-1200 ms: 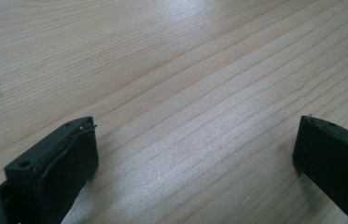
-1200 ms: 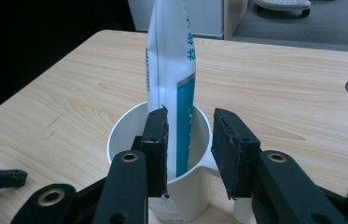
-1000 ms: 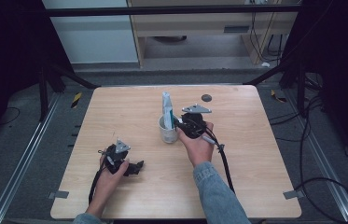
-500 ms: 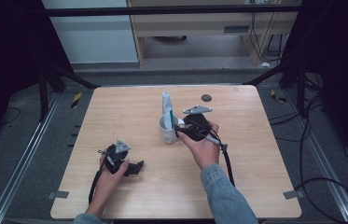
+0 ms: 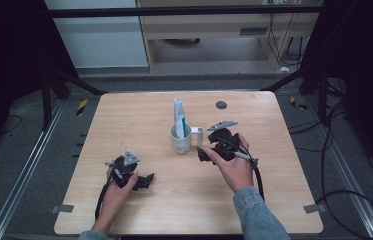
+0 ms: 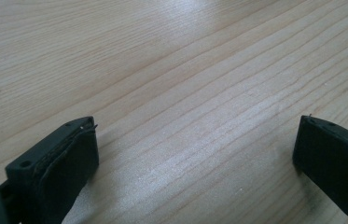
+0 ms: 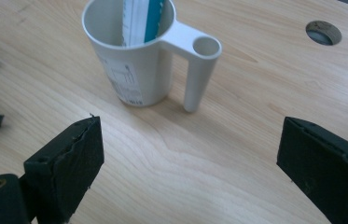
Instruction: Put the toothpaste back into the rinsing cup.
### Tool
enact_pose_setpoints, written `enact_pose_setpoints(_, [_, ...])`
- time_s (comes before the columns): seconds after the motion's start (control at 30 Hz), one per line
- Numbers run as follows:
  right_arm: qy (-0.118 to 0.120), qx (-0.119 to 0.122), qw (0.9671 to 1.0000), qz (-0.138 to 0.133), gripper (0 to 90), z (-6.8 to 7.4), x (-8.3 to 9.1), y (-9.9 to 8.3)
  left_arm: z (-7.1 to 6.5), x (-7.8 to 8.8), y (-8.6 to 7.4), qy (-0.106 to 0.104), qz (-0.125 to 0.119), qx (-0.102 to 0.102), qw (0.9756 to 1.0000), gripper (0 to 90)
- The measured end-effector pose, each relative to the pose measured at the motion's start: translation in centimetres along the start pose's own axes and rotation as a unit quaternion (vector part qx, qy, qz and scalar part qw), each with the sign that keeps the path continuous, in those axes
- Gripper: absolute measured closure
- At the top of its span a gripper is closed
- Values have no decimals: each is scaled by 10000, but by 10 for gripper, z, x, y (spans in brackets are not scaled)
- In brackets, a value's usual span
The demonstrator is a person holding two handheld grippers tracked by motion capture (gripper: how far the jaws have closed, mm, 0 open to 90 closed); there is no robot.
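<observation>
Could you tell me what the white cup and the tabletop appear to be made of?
White cup: probably plastic, smooth matte, with a moulded hollow tubular handle. Tabletop: wood or wood-look laminate, pale with printed-looking straight grain and a soft sheen; which one I cannot tell.

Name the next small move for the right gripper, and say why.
Probably draw the right gripper a little farther back from the cup: its jaws have just been opening, nothing is between them, and the tube already stands in the cup.

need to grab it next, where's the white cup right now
In the high view the white cup stands upright near the table's middle, just left of the right gripper, its handle toward it.
</observation>
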State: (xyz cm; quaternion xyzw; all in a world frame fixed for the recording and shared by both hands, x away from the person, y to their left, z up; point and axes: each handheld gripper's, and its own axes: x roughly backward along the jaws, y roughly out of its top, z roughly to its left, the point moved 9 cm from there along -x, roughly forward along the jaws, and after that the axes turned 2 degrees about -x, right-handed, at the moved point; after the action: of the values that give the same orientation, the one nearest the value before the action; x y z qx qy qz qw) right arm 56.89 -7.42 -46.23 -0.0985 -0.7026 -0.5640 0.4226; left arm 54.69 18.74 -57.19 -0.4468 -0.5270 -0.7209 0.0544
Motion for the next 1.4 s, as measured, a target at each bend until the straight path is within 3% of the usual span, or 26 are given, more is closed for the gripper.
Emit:
enact_pose_setpoints(0.1, [51, 9, 10000, 40, 78, -7, 6, -10, 0, 0, 0, -2, 3, -3, 10000, 0])
enact_pose_setpoints(0.23, [-94, -38, 9999, 59, 134, -25, 10, -26, 0, 0, 0, 1, 10, -7, 10000, 0])
enact_pose_setpoints(0.37, [-70, -180, 9998, -33, 137, -41, 7, -43, 0, 0, 0, 1, 10, -7, 10000, 0])
enact_pose_setpoints(0.47, [-177, -133, 9997, -66, 137, -51, 3, -57, 0, 0, 0, 0, 10, -6, 10000, 0])
enact_pose_setpoints(0.83, [-236, -129, 9995, 153, 131, -68, -10, -96, 0, 0, 0, 1, 11, -6, 10000, 0])
enact_pose_setpoints(1.4, [-500, -666, 9965, 3, 114, -96, -26, -115, 0, 0, 0, 1, 11, -5, 10000, 0])
